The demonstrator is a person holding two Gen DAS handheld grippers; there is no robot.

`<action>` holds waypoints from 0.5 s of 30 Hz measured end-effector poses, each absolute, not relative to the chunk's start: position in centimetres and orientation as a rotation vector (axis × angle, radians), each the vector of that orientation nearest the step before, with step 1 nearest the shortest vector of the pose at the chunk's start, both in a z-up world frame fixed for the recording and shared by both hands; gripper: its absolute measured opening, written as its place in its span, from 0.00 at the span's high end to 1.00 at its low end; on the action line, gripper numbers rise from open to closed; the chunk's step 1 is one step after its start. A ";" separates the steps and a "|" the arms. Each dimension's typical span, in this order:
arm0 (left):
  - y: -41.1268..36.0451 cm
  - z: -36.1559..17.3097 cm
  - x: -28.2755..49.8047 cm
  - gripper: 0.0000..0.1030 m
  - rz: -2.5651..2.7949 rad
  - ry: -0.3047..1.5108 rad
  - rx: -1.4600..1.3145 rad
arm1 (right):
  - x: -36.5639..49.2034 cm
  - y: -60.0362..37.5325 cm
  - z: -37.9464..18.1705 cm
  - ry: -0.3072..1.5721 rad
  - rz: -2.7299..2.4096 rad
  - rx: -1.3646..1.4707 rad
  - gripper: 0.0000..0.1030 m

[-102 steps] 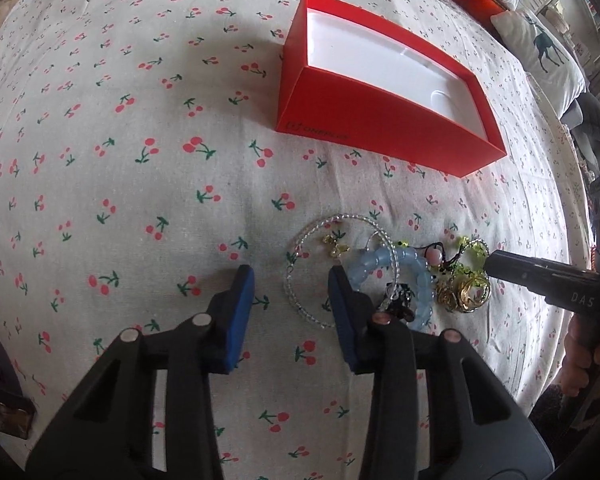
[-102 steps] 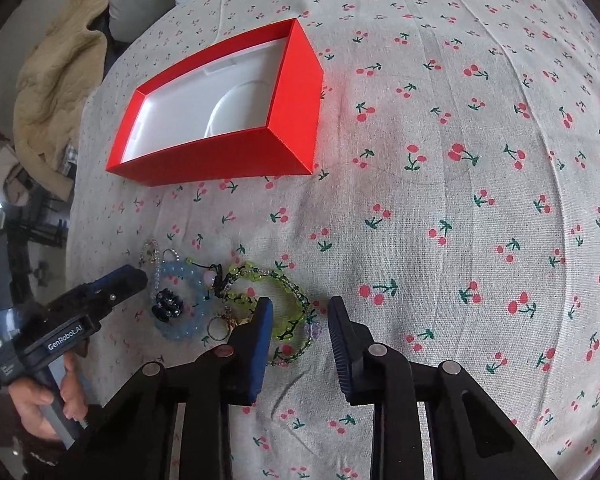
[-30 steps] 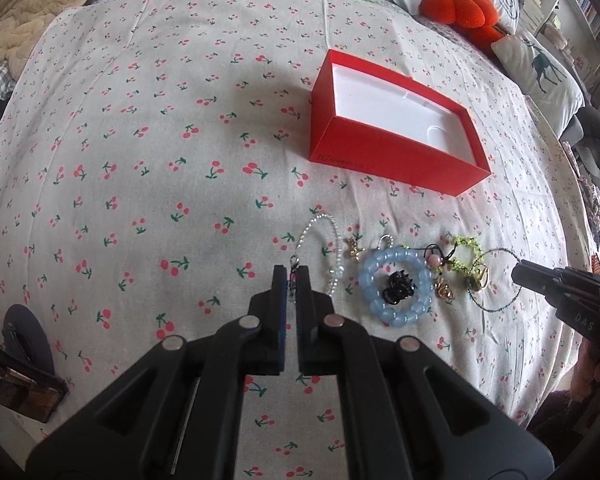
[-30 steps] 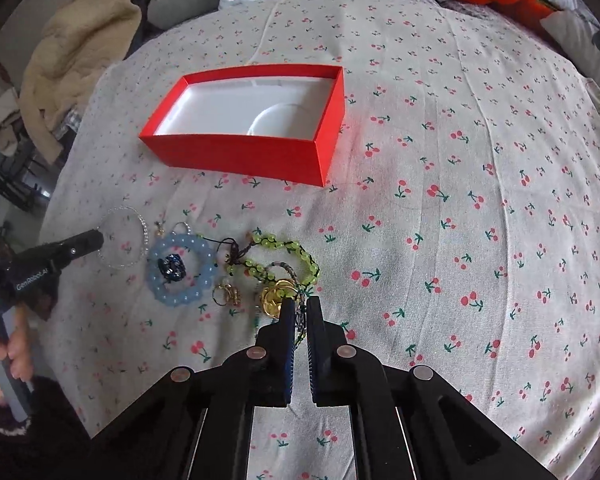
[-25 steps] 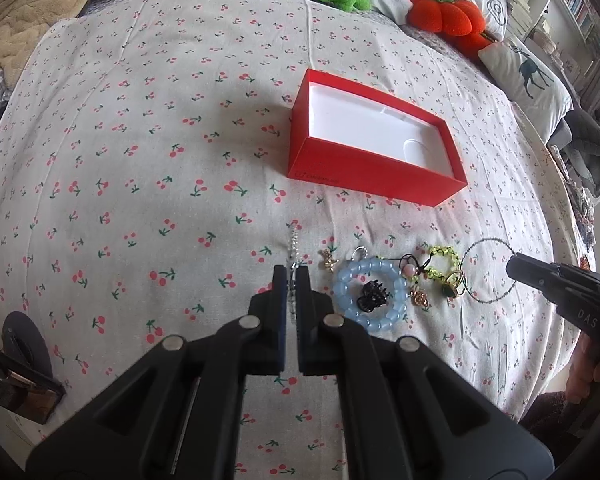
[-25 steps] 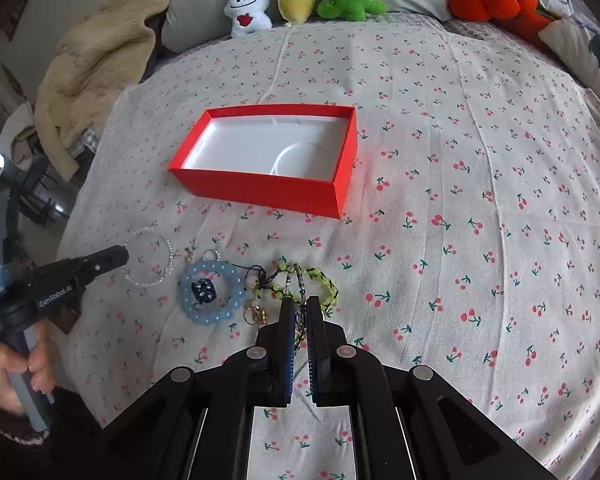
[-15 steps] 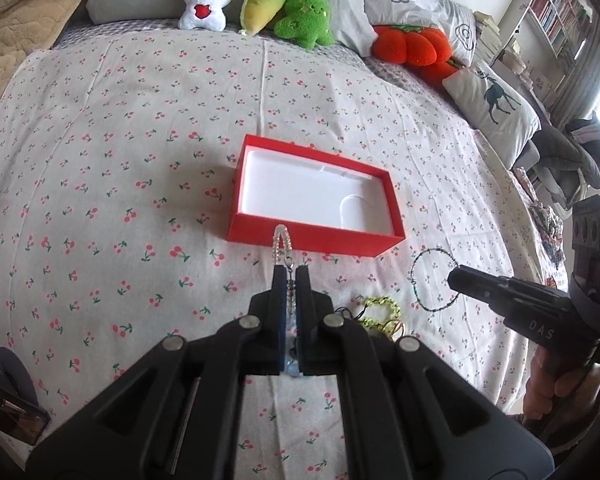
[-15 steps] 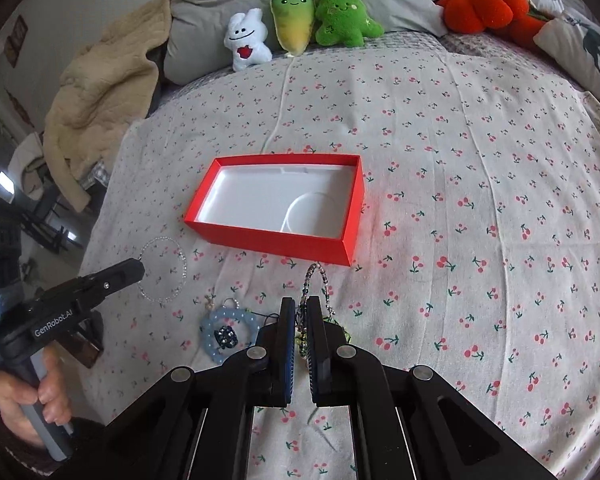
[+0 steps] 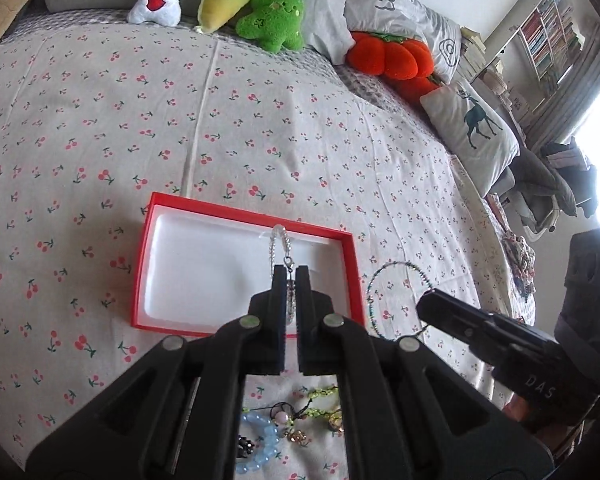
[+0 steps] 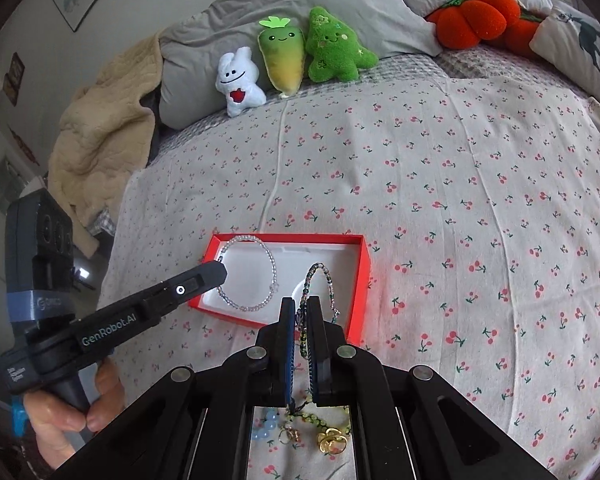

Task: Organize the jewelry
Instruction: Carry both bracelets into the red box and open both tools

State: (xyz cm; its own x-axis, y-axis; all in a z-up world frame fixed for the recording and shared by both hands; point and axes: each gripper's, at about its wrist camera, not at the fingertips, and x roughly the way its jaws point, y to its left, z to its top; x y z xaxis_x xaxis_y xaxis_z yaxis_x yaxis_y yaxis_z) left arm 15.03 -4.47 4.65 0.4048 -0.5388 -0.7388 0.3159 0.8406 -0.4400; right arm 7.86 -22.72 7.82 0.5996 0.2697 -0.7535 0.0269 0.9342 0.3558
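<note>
My left gripper (image 9: pixel 291 276) is shut on a clear beaded bracelet (image 9: pixel 280 240) and holds it in the air over the open red box (image 9: pixel 140 264) with a white lining. From the right wrist view that bracelet (image 10: pixel 274 268) hangs as a loop off the left gripper (image 10: pixel 216 270). My right gripper (image 10: pixel 300 308) is shut on a dark green beaded bracelet (image 10: pixel 326 276), also above the red box (image 10: pixel 360 280); it also shows in the left wrist view (image 9: pixel 374 292). Below, on the cherry-print sheet, lie a blue bead bracelet (image 9: pixel 260 440), a lime green bracelet (image 9: pixel 320 394) and gold rings (image 10: pixel 332 442).
Plush toys (image 10: pixel 288 56) and grey pillows (image 9: pixel 340 4) line the head of the bed. An orange pumpkin cushion (image 9: pixel 392 60) and a deer pillow (image 9: pixel 472 128) lie at the right. A beige blanket (image 10: pixel 100 128) is bunched at the left edge.
Both grippers closed on bracelets in the pile, lifted them off the sheet and carried them forward and up to over the red box.
</note>
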 end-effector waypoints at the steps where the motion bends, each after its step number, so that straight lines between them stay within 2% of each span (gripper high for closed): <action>1: -4.2 4.0 15.3 0.96 -0.529 1.032 -0.238 | 8.3 -22.7 7.8 0.922 0.144 0.349 0.95; 9: -2.7 1.6 16.0 0.95 -0.400 1.063 -0.132 | 11.8 -19.9 6.3 0.939 0.263 0.358 0.95; 15: -2.2 1.4 16.3 0.95 -0.355 1.061 -0.090 | 13.6 -19.8 2.9 1.009 0.194 0.308 0.95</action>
